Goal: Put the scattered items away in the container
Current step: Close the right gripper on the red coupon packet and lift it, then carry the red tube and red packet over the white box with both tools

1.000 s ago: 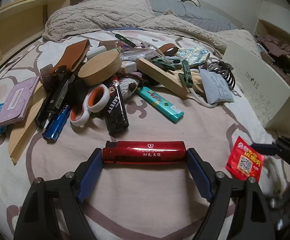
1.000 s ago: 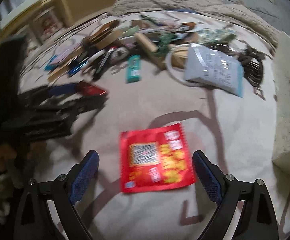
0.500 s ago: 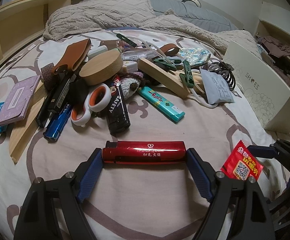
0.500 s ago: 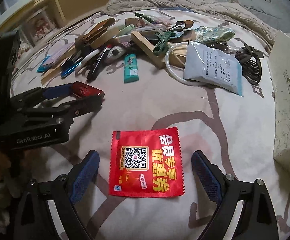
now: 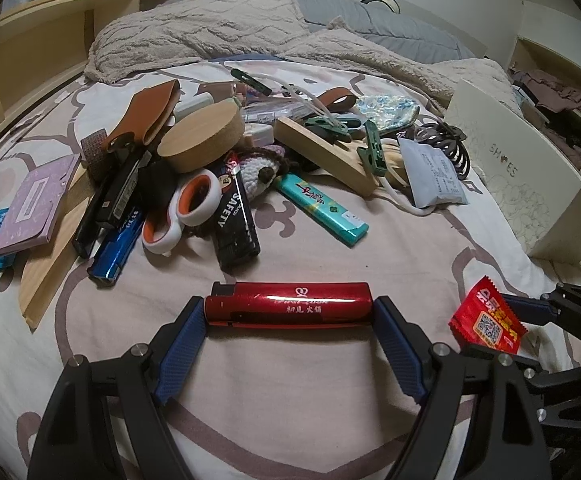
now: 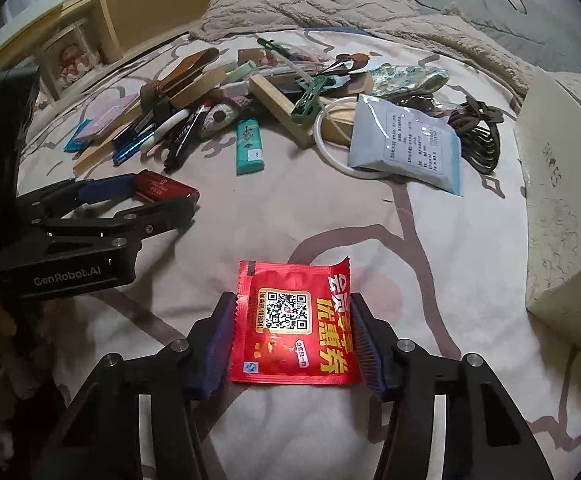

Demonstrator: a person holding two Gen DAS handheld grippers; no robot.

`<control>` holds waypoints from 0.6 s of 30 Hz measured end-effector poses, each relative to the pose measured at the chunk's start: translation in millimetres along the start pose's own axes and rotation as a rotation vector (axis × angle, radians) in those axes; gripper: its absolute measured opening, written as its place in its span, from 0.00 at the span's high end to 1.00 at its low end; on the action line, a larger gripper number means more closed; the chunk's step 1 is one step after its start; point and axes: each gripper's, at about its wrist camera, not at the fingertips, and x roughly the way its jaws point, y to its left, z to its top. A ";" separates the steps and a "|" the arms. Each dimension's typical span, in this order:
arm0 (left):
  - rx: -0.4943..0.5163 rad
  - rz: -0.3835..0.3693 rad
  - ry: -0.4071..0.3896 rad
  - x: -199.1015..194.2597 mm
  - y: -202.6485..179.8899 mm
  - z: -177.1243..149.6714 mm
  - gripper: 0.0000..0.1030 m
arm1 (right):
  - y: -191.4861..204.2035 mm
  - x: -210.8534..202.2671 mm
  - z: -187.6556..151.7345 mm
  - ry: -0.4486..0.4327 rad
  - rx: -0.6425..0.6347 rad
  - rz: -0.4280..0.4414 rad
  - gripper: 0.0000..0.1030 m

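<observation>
My left gripper (image 5: 288,312) is shut on a red lighter (image 5: 290,304), held crosswise between its blue pads just above the bedspread. My right gripper (image 6: 292,320) is shut on a red snack packet (image 6: 294,324) with a QR code; the packet's far corner curls up. The packet (image 5: 488,320) and the right gripper's fingers (image 5: 530,308) also show at the right of the left wrist view. The left gripper (image 6: 162,196) with the lighter (image 6: 166,188) shows at the left of the right wrist view. A cream shoe box (image 6: 562,184), the container, stands at the right.
A heap of loose items lies on the bed beyond: a teal lighter (image 5: 320,208), a black lighter (image 5: 236,224), a blue lighter (image 5: 114,250), a wooden block (image 5: 326,156), a round wooden lid (image 5: 202,136), a white-blue pouch (image 6: 406,144), a coiled black cable (image 6: 478,132). Blankets (image 5: 210,32) lie behind.
My right gripper has closed from wide open onto the red packet, which now bends up at one corner. My left gripper still holds the red lighter in the same place.
</observation>
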 end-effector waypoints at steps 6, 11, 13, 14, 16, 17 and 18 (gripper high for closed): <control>0.026 -0.009 -0.021 -8.4 -4.9 3.1 0.19 | -1.7 -11.3 0.2 -0.031 0.031 -0.011 0.46; 0.062 0.003 -0.029 -14.9 -11.4 5.0 0.19 | -9.2 -27.0 6.6 -0.050 0.045 -0.026 0.46; 0.066 0.006 -0.035 -16.9 -13.3 7.0 0.19 | -15.2 -34.7 10.3 -0.067 0.053 -0.035 0.46; 0.066 0.005 -0.036 -18.0 -14.4 8.4 0.19 | -18.7 -38.4 12.8 -0.076 0.055 -0.037 0.46; 0.069 0.006 -0.042 -20.3 -18.2 11.7 0.19 | -26.5 -47.4 19.1 -0.094 0.054 -0.046 0.46; 0.073 0.007 -0.047 -21.6 -20.6 13.2 0.19 | -29.7 -51.3 21.9 -0.103 0.052 -0.050 0.46; 0.079 0.009 -0.053 -23.1 -23.4 14.7 0.19 | -34.1 -56.5 25.4 -0.115 0.051 -0.055 0.46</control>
